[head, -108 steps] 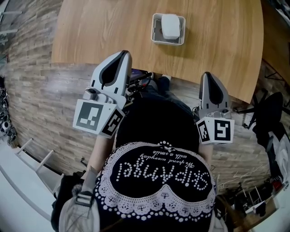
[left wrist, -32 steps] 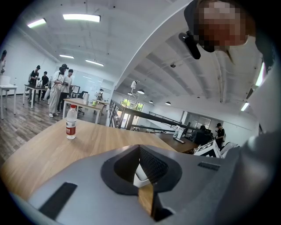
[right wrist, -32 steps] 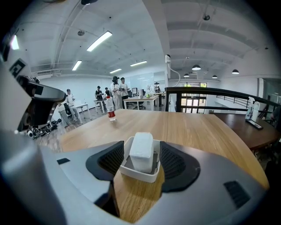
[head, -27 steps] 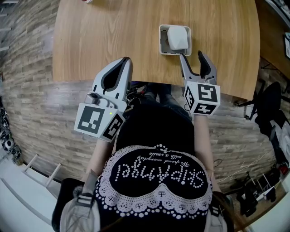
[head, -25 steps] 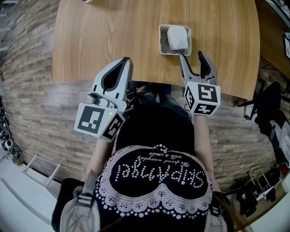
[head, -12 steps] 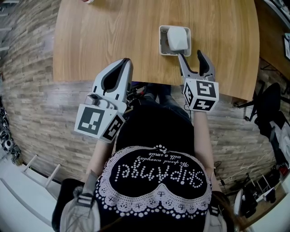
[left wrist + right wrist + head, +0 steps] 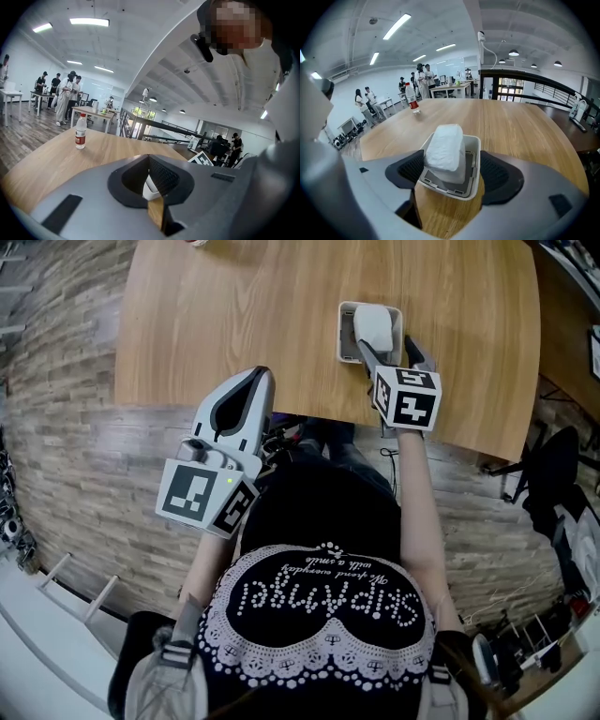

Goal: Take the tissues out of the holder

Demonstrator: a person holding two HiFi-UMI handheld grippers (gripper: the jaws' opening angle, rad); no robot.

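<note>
The right gripper [image 7: 386, 341] is held over the near edge of the wooden table [image 7: 234, 306], tilted down at the holder [image 7: 474, 180]. Its jaws are spread wide and have just been opening. The white holder with the tissues [image 7: 445, 152] is seen between them, one pad on each side. No squeeze on holder or tissues is shown; whether a pad brushes the holder wall cannot be told. The tissues are a white wrapped pack, stood upright inside the holder and sticking out above its rim. The holder is set flat on the table, toward the person's right side.

The left gripper [image 7: 256, 377] is held off the table's near edge, well apart from the holder. Its jaws are closed together with nothing between them.

A water bottle [image 7: 410, 98] with a red cap is stood upright at the far side of the table. People are seen standing at desks in the background.
</note>
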